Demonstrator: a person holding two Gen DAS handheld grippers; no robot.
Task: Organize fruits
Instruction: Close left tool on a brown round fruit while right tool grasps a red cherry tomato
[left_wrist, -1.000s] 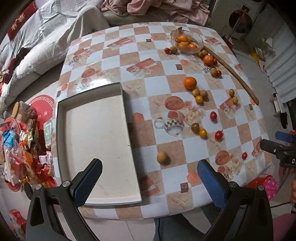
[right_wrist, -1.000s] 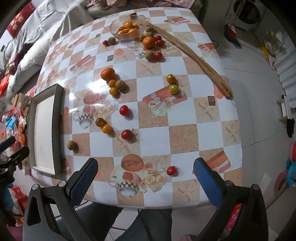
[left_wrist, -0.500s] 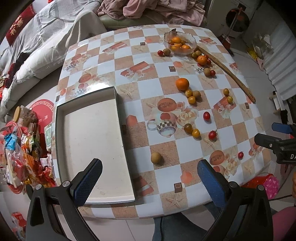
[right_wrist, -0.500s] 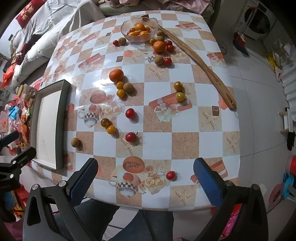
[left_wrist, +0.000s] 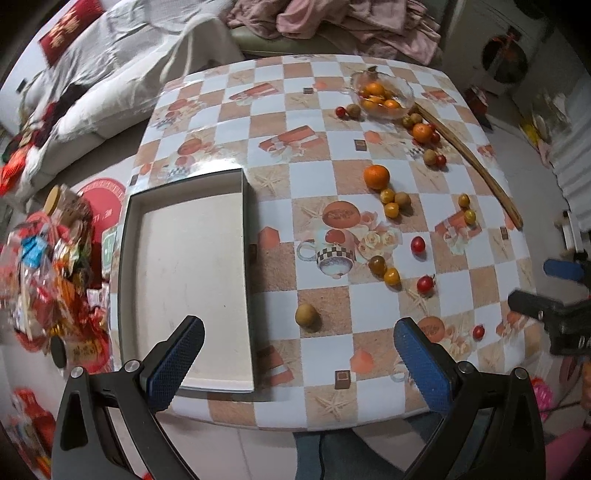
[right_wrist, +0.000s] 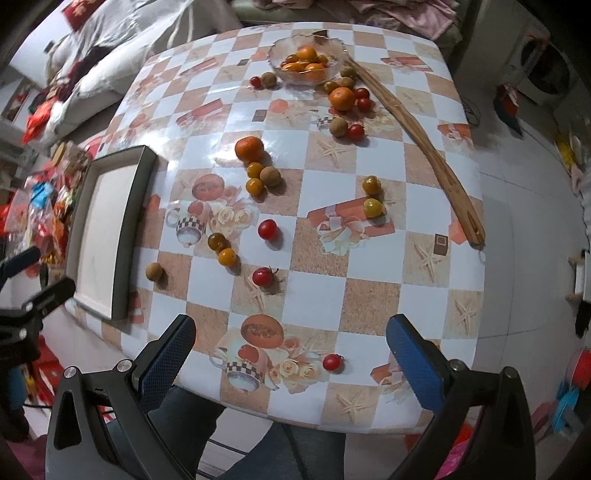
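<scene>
Between the spread, empty jaws of the left gripper (left_wrist: 299, 354) lies a tan longan (left_wrist: 306, 315), just ahead, with the shallow tray (left_wrist: 245, 258) beyond the left finger. Wide apart too, the right gripper (right_wrist: 291, 354) frames a cherry tomato (right_wrist: 332, 362); farther ahead a mandarin (right_wrist: 249, 148) and the glass bowl (right_wrist: 306, 75) sit on the table (right_wrist: 373, 302).

A square table (left_wrist: 280, 110) covered in a checked orange-and-white printed cloth. A shallow grey tray (left_wrist: 186, 280) with nothing in it lies along its left edge. A glass bowl (left_wrist: 382, 94) of oranges sits near the far right corner, and a long wooden stick (left_wrist: 476, 166) runs beside the right edge. Oranges, red tomatoes and brown fruits lie scattered across the right half; one brown fruit (left_wrist: 306, 315) lies near the tray.
</scene>
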